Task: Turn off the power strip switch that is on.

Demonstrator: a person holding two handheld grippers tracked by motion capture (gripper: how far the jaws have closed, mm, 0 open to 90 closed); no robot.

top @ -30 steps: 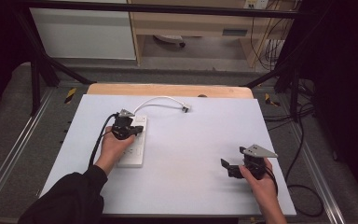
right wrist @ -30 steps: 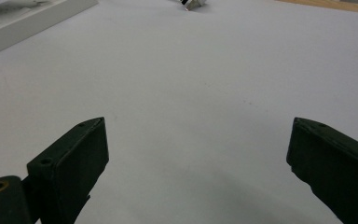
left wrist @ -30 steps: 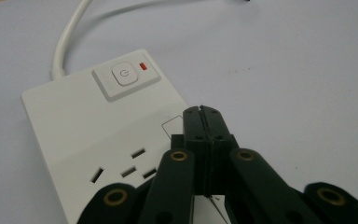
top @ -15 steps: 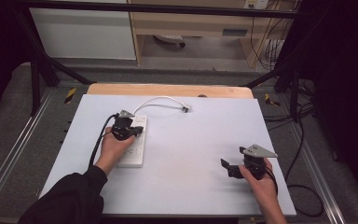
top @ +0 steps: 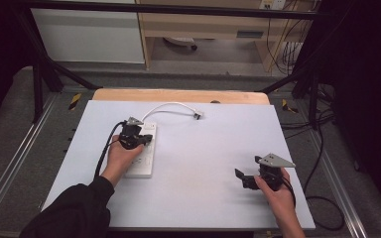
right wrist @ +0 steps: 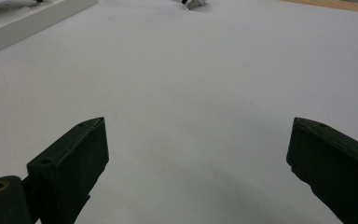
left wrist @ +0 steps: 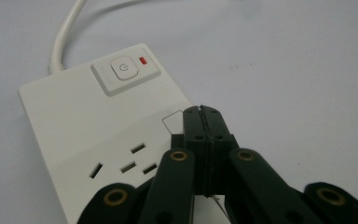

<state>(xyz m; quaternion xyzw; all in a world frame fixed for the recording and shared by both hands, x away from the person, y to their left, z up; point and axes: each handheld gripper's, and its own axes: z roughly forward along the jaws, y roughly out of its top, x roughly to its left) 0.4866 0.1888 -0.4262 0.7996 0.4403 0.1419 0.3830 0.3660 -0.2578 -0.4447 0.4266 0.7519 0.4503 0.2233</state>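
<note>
White table (top: 203, 163) on grey floor (top: 10, 148), dark frame (top: 44, 74) around. Left gripper (left wrist: 201, 114) closed over power strip (left wrist: 88, 135); right gripper (right wrist: 196, 154) spread wide.

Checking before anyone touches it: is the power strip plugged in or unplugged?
Unplugged. The strip lies on the table; its cord curls round and the plug rests loose on the tabletop.
</note>
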